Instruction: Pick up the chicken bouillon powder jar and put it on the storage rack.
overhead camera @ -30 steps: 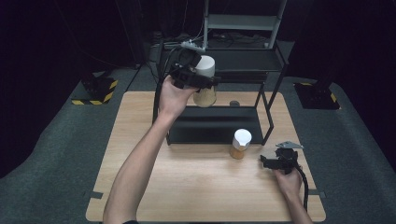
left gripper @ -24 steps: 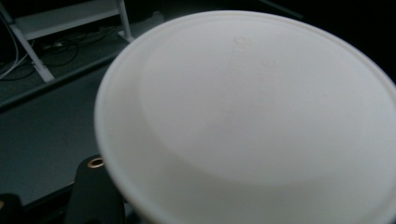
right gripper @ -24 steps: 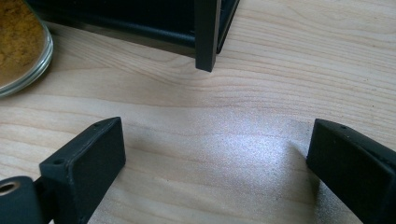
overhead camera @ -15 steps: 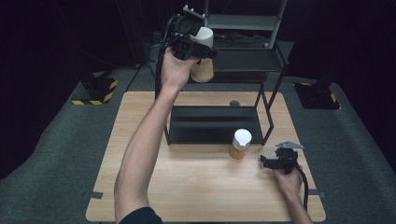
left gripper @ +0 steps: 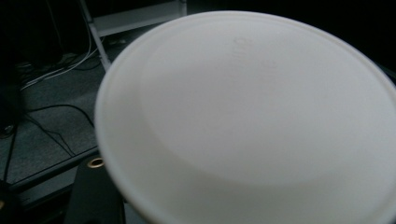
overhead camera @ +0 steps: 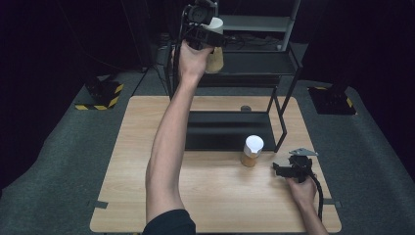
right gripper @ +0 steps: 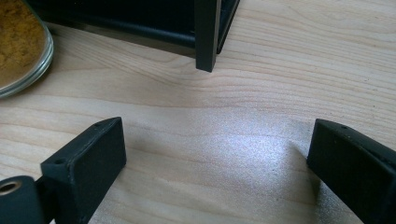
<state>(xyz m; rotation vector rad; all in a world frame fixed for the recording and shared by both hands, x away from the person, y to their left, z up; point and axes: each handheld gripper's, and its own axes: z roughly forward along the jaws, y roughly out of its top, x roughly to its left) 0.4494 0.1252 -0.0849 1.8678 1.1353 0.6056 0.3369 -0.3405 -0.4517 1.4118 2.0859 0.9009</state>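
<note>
The left gripper (overhead camera: 208,36) is up high at the far side of the table, clamped on a jar (overhead camera: 214,58) with a white lid (left gripper: 252,116). Its jaws are as far closed as the jar's body lets them go, and the jar hangs just beyond the hand, level with the upper shelf (overhead camera: 254,63) of the black rack (overhead camera: 281,122). From the gripper's own camera the lid sits right in front, with dark shelf metal below it.

I'd say the step in hand is carrying this jar up to a shelf of the rack. The next move seems to call for bringing it over the shelf surface, setting its base flat and only then letting the jaws open, with care not to knock the rack's posts.

The right gripper (overhead camera: 288,170) rests low on the wooden table (overhead camera: 122,196), jaws wide apart with nothing between them. A second jar (overhead camera: 252,152) stands just to its left, near a rack leg (right gripper: 207,42), probably next in line.
</note>
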